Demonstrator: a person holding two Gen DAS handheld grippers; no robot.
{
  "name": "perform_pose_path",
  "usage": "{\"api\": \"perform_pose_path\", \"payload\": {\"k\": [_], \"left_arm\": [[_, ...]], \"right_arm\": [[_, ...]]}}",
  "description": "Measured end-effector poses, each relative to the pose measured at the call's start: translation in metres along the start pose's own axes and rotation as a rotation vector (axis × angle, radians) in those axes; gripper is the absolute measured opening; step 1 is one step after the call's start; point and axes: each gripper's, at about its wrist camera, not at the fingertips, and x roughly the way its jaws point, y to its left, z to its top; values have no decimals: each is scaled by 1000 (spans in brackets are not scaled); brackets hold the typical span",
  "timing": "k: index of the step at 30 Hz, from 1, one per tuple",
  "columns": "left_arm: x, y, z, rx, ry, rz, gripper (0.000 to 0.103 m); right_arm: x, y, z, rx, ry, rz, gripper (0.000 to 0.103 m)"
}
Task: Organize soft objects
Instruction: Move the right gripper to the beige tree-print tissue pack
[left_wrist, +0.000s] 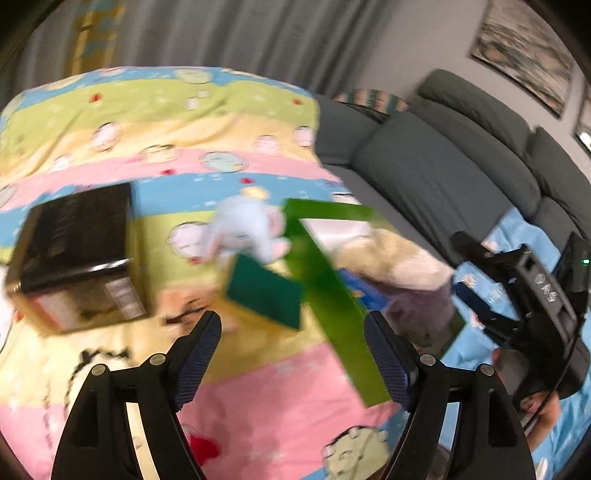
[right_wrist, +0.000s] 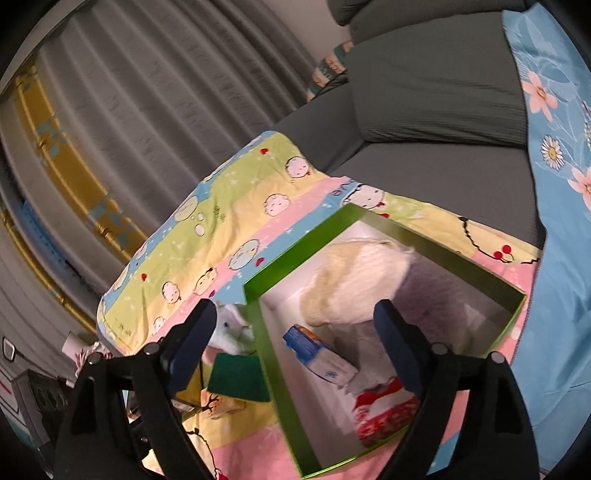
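Observation:
A green box with a white inside stands open on a cartoon-print blanket. In it lie a cream plush, a blue and white pack and a red and white pack. A white plush toy lies just outside the box's left wall, next to a dark green sponge. My left gripper is open and empty above the blanket, near the sponge. My right gripper is open and empty over the box's left wall. The left wrist view is blurred.
A black and gold carton lies on the blanket at the left. A grey sofa runs behind, with a light blue flowered sheet over its right part. Grey curtains hang at the back.

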Motion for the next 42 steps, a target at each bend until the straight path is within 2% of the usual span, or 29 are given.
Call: {"api": "perform_pose_path", "payload": {"k": [4,9,13,18,21,23,24,30,34,38,42], "left_arm": [[-11,26,-14,-55,-6,68,80],[-17,50,-28,-99,-9,141,80],[-25,67,-41,-147,-16,185,80],[-31,91,-59,-200,-14,246,80],[-33,104,-68,-232,-6,270,80],[-36,114,-75,-254,-2,280,80],[-37,119,-77,-263,-1,283,80],[-42,145,-88,-320,11,294,80],[-45,157,-92,-344,12,285,80],[-47,162,-94,-348,13,272,80],[-47,166,-94,-354,14,254,80]], "right_arm": [[7,17,-7,-45,46,52,93],[29,46,-22,-107,164,111,94],[60,67,-43,-123,295,96,94],[88,98,-78,-209,404,90,94],[103,107,-95,-230,464,102,91],[116,109,-107,-219,515,97,81],[121,111,-113,-218,530,89,81],[137,126,-131,-382,486,-27,83],[150,131,-138,-436,488,-36,84],[167,132,-144,-489,479,-102,84],[175,131,-142,-512,465,-113,84]]}}
